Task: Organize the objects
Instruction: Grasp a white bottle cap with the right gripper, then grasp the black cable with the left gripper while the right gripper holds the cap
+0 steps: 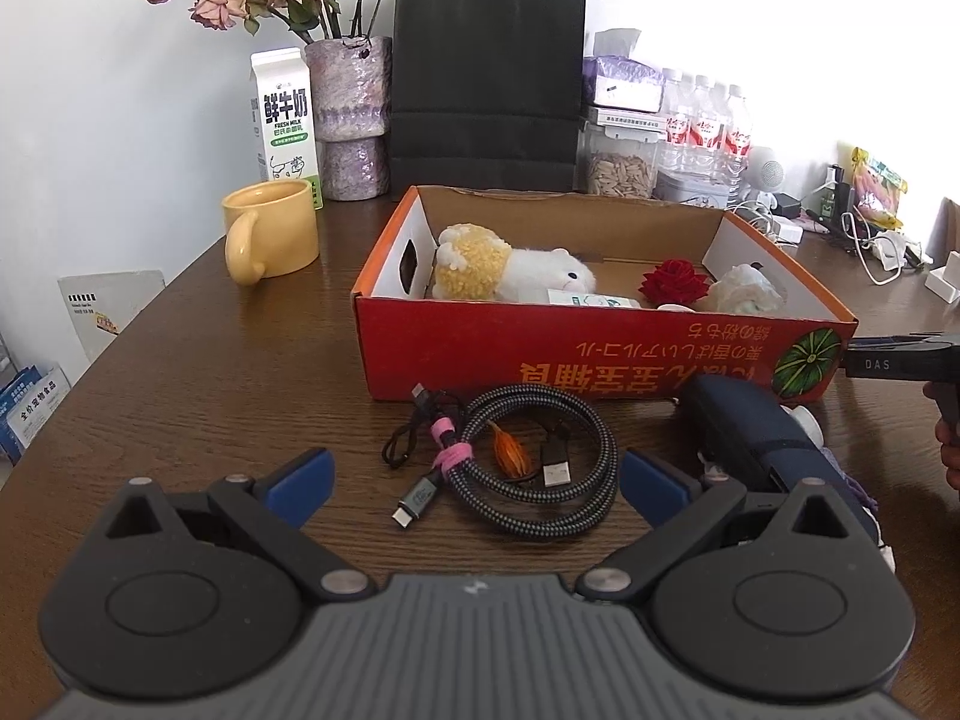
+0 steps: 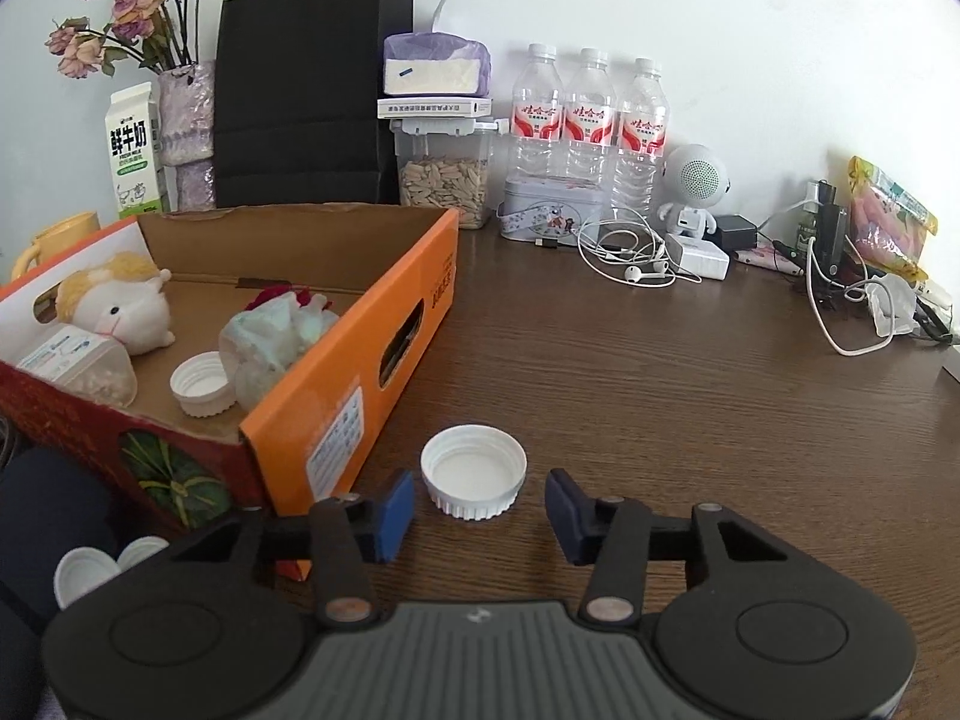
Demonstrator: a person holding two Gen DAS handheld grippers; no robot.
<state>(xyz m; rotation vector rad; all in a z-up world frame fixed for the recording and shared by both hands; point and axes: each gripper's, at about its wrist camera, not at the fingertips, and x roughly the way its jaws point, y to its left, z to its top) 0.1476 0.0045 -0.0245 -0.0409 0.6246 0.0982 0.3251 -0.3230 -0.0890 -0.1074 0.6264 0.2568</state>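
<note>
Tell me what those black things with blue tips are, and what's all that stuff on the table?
They are grabbing tools; a person holds one in each hand, with a camera on each looking along its fingers. One picture comes from the left gripper, open above a coiled cable on the wooden table. The other comes from the right gripper, its fingers either side of a white cap, not squeezing it yet. The orange box beside it holds a plush toy and another cap. Nothing is held.
</note>
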